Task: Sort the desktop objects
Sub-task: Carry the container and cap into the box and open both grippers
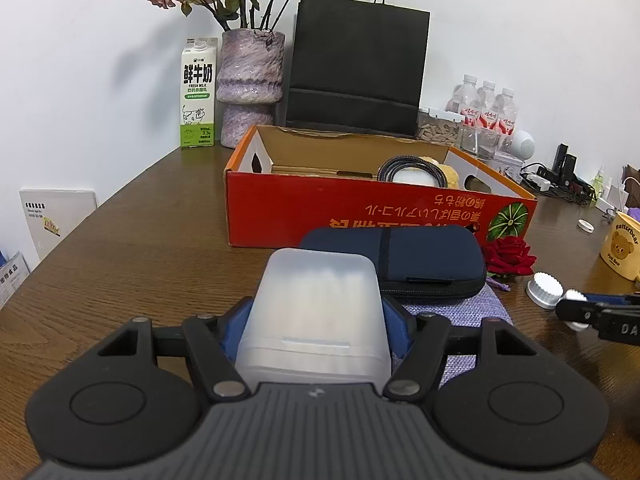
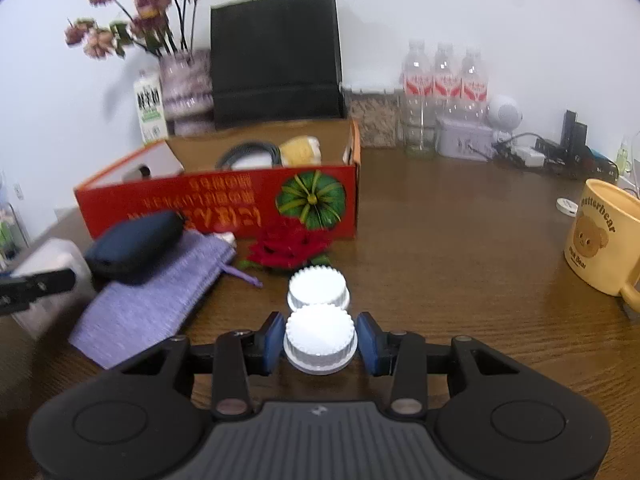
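My left gripper (image 1: 316,322) is shut on a translucent white plastic box (image 1: 316,300), its blue pads pressing both sides just above the table. Ahead lie a dark blue zip case (image 1: 424,260) on a purple pouch (image 1: 460,308), then the red cardboard box (image 1: 360,216). In the right wrist view my right gripper (image 2: 320,342) has its blue pads against a white ribbed cap (image 2: 320,332) that sits on the table. A second white cap (image 2: 318,286) rests just beyond it. A red rose (image 2: 290,246) lies between the caps and the red cardboard box (image 2: 200,204).
The red box holds a coiled cable (image 1: 412,168) and a yellow object (image 2: 300,150). A yellow bear mug (image 2: 596,236) stands at the right. Along the back wall are a milk carton (image 1: 198,92), a flower vase (image 1: 250,88), a black paper bag (image 1: 356,68) and water bottles (image 2: 444,76).
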A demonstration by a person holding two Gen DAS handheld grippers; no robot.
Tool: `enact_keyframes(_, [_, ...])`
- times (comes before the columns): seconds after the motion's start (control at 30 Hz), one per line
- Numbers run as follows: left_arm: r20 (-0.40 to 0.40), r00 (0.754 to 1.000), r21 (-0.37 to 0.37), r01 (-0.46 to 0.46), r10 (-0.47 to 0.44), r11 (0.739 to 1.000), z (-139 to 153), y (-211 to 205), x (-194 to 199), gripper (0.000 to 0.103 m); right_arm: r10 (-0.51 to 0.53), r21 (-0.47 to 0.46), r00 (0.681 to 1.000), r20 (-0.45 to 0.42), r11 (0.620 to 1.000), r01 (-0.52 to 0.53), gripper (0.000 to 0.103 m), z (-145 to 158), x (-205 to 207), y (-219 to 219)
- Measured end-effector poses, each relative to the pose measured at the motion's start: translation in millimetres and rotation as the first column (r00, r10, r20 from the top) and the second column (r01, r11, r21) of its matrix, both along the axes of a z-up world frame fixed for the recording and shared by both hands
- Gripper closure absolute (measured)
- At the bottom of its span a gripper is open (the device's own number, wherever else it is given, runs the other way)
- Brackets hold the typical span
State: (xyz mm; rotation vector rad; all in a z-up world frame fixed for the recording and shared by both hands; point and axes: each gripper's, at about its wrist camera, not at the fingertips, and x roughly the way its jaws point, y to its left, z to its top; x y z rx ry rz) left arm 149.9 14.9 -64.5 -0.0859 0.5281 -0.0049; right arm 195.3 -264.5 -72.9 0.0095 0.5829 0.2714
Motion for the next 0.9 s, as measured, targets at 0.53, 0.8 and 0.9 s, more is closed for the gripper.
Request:
enact_keyframes(0.53, [0.017, 1.0, -0.001, 0.002, -0.002, 1.0, 0.5, -1.0, -2.4, 0.036, 0.036, 0.003, 0.996, 0.078, 0.999, -0.037, 0.064, 6.9, -8.2, 3.5])
enact_keyframes(0.8, [0.057, 0.998, -0.028, -0.001, 0.003, 1.0, 17.8, 3.2, -3.0, 0.036, 0.07, 0.034, 0.991, 0.112, 0.997, -0.074, 0.064, 19.8, -5.0, 9.4])
enact_keyframes(0.9, [0.081, 0.997, -0.027, 0.002, 0.0, 1.0, 30.0, 2.1, -1.6, 0.036, 0.094, 0.04, 0.987, 0.133, 0.994, -0.101, 0.064, 33.6, 0.6, 15.2])
